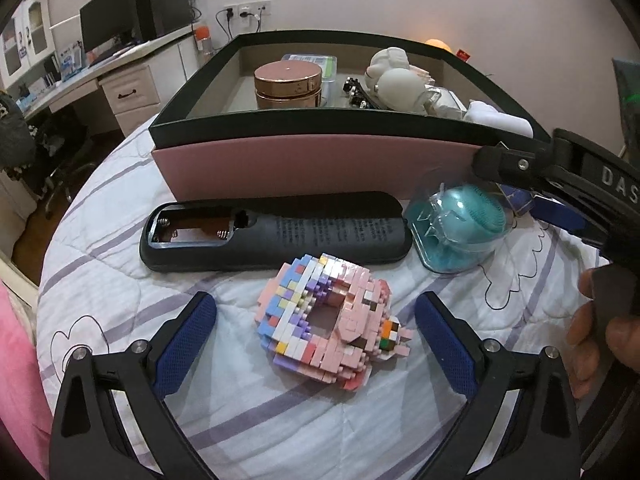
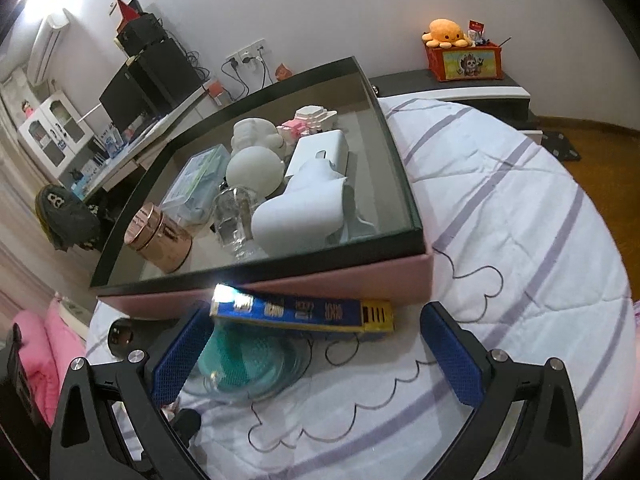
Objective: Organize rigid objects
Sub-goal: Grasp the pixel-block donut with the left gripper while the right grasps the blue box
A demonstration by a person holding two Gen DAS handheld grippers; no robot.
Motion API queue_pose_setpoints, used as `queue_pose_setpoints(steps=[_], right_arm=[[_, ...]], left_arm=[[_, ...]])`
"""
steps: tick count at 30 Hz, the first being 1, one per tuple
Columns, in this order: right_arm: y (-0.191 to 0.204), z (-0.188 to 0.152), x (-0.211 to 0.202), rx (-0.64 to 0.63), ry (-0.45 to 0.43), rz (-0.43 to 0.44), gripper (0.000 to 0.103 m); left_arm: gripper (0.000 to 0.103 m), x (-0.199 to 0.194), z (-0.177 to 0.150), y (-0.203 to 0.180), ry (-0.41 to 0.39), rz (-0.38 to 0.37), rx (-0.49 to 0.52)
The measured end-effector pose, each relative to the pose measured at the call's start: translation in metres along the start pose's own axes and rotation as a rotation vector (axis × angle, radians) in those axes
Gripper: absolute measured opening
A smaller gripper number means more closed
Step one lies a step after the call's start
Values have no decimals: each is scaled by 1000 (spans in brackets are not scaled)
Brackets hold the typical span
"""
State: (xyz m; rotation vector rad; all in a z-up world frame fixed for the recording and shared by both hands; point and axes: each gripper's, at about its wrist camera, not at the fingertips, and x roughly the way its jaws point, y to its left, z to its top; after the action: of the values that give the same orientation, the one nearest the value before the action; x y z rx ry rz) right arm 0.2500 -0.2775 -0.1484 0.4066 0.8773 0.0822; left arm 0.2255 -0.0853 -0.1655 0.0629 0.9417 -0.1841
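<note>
A pastel brick-built donut (image 1: pixel 332 320) lies on the striped bedspread between the fingers of my left gripper (image 1: pixel 316 336), which is open and not touching it. Behind it lie a black remote (image 1: pixel 276 232) with its battery bay uncovered and a teal brush in a clear case (image 1: pixel 460 228). The pink box (image 1: pixel 312 164) with a dark rim holds a copper jar (image 1: pixel 288 84) and white items. In the right wrist view my right gripper (image 2: pixel 316 352) is open above the teal brush case (image 2: pixel 252 364), just before a blue and gold packet (image 2: pixel 308 312) lying against the box (image 2: pixel 280 284).
The right gripper's black body and a hand (image 1: pixel 600 312) enter the left wrist view at the right. A desk with a monitor (image 1: pixel 108 24) stands beyond the bed at left. A red crate with an orange plush (image 2: pixel 460 52) sits on a dark cabinet at back right.
</note>
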Motion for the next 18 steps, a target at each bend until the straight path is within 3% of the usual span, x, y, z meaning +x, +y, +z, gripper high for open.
queue_pose_setpoints(steps=[2, 4, 6, 7, 18], right_arm=[[-1, 0, 1, 0, -4, 2, 103], [-1, -1, 0, -8, -7, 0, 98], [-4, -3, -3, 1, -17, 12, 84], [-5, -3, -4, 2, -18, 17, 83], [2, -13, -24, -48, -40, 0, 83]], left_arm=[[93, 1, 1, -2, -5, 2, 7], [81, 0, 1, -4, -12, 9, 16], [71, -2, 1, -8, -20, 5, 33], [69, -2, 0, -10, -23, 5, 40], [68, -21, -12, -1, -35, -38, 8]])
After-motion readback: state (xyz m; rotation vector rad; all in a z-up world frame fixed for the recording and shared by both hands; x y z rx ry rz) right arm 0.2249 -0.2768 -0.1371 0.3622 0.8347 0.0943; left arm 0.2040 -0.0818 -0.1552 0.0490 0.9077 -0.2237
